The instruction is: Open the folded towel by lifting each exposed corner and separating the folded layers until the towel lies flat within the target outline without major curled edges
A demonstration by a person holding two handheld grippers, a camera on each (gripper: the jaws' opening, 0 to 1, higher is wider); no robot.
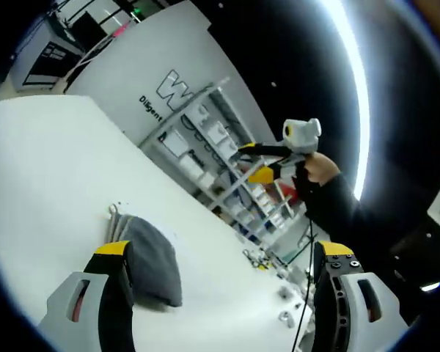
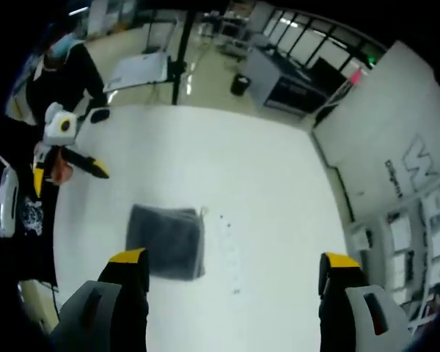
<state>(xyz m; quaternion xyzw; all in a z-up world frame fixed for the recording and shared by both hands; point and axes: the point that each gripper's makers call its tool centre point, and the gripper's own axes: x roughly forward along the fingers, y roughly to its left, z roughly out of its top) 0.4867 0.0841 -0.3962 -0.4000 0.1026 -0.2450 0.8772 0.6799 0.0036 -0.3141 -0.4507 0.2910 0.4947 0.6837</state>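
A dark grey towel (image 1: 151,258) lies folded in a compact rectangle on the white table (image 1: 51,169), just beyond my left gripper's left jaw. My left gripper (image 1: 221,251) is open, above the table, with nothing between its jaws. The right gripper (image 1: 254,161) is held in a hand well above the table's far side, jaws apart. In the right gripper view the towel (image 2: 166,240) sits below, near the left jaw of my open right gripper (image 2: 235,260), which is high over the table (image 2: 227,154). The left gripper (image 2: 72,176) shows at the left edge.
Shelving with white boxes (image 1: 209,150) and a lettered white wall panel (image 1: 161,81) stand behind the table. Small items (image 1: 282,297) lie near the table's edge. A person (image 2: 66,70) stands at the table's far corner; a pole (image 2: 182,62) and desks (image 2: 275,73) stand on the floor beyond.
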